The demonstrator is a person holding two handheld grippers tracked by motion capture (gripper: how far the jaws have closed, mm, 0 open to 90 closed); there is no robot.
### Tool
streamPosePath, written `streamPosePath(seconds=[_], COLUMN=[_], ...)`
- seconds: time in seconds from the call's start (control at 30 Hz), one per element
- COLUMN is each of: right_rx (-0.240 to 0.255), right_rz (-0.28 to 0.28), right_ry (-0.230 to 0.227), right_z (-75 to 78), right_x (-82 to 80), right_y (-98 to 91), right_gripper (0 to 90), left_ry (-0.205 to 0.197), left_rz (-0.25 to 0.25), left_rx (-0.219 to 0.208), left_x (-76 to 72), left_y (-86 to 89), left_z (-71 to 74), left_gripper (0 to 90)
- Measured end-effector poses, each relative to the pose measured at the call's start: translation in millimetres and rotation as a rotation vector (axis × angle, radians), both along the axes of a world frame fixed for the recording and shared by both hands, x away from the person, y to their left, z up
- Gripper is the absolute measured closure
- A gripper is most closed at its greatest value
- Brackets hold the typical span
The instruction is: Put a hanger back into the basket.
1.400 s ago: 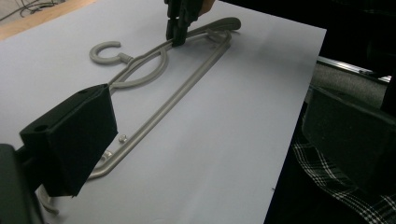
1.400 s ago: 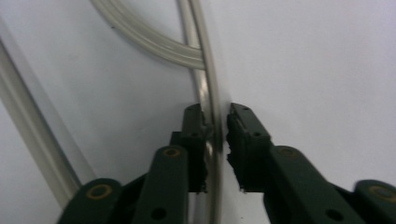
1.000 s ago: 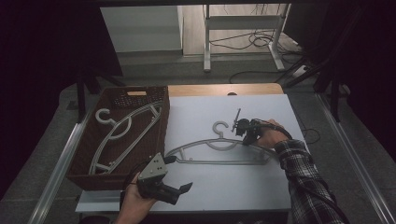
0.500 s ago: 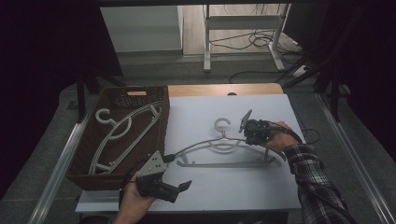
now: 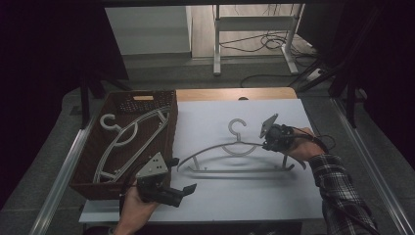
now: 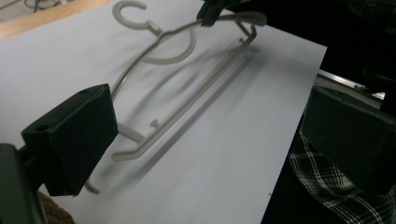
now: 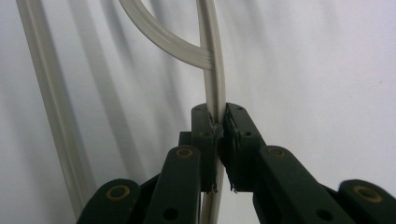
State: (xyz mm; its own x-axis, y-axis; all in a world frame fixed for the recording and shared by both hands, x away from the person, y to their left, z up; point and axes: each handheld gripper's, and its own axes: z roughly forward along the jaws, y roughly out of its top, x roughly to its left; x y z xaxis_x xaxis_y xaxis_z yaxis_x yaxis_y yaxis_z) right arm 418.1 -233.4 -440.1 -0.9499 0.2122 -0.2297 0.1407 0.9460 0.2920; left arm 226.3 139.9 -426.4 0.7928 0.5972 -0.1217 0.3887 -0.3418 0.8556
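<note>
Currently we have the right claw (image 7: 218, 140) clamped on the thin upper arm of the grey hanger (image 5: 235, 156), over the white table (image 5: 220, 196). Hanger looks light, stiff, probably slick plastic; it may pivot. Left claw (image 5: 183, 188) open, empty.

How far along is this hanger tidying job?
One hanger already lies in the basket. The right gripper is clamped on the second hanger, lifting one end off the table. The left gripper waits open. Getting it into the basket remains.
</note>
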Motion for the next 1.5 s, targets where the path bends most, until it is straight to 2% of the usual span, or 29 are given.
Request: streamPosePath(seconds=[0.1, 0.23, 0.43, 0.5, 0.63, 0.73, 0.9, 1.03, 1.13, 1.27, 1.4, 1.5], right_rx=[0.016, 0.035, 0.059, 0.065, 0.080, 0.092, 0.109, 0.116, 0.123, 0.128, 0.140, 0.144], right_rz=[0.009, 0.017, 0.057, 0.066, 0.088, 0.106, 0.138, 0.170, 0.190, 0.209, 0.227, 0.244], right_ry=[-0.019, -0.043, -0.105, -0.120, -0.140, -0.161, -0.192, -0.226, -0.234, -0.241, -0.258, -0.264], right_z=[8.3, 18.5, 39.4, 43.9, 52.2, 57.2, 61.9, 64.0, 65.6, 67.4, 68.6, 69.2], right_x=[-6.3, -14.6, -34.8, -40.2, -51.5, -58.0, -67.9, -73.0, -75.6, -78.2, -79.4, -80.8], right_y=[-5.7, -11.4, -16.3, -17.9, -20.6, -21.7, -20.0, -17.4, -14.8, -10.9, -8.5, -6.6], right_gripper=[83.1, 83.1, 83.1, 83.1, 83.0, 83.0, 83.0, 83.0, 83.0, 82.9, 83.0, 82.9], left_ry=[0.018, 0.048, 0.074, 0.069, 0.063, 0.096, 0.170, 0.239, 0.294, 0.347, 0.385, 0.428], left_rz=[0.000, -0.009, -0.016, -0.017, -0.041, -0.071, -0.141, -0.195, -0.225, -0.276, -0.302, -0.338], left_rx=[0.041, 0.074, 0.058, 0.057, 0.105, 0.134, 0.112, 0.094, 0.082, 0.058, 0.046, 0.005], left_x=[2.9, 9.1, 23.9, 28.8, 41.9, 55.4, 79.1, 95.8, 106.7, 115.9, 121.5, 125.4], left_y=[-1.6, -2.4, 4.1, 3.5, -5.2, -14.2, -30.3, -42.5, -50.4, -61.1, -65.8, -65.0], left_z=[3.1, 8.7, 25.6, 31.3, 40.9, 44.8, 45.0, 43.6, 40.4, 34.3, 30.3, 27.7], left_gripper=[3.9, 3.3, 3.0, 5.2, 12.1, 16.5, 28.6, 35.7, 40.2, 47.1, 56.7, 63.1])
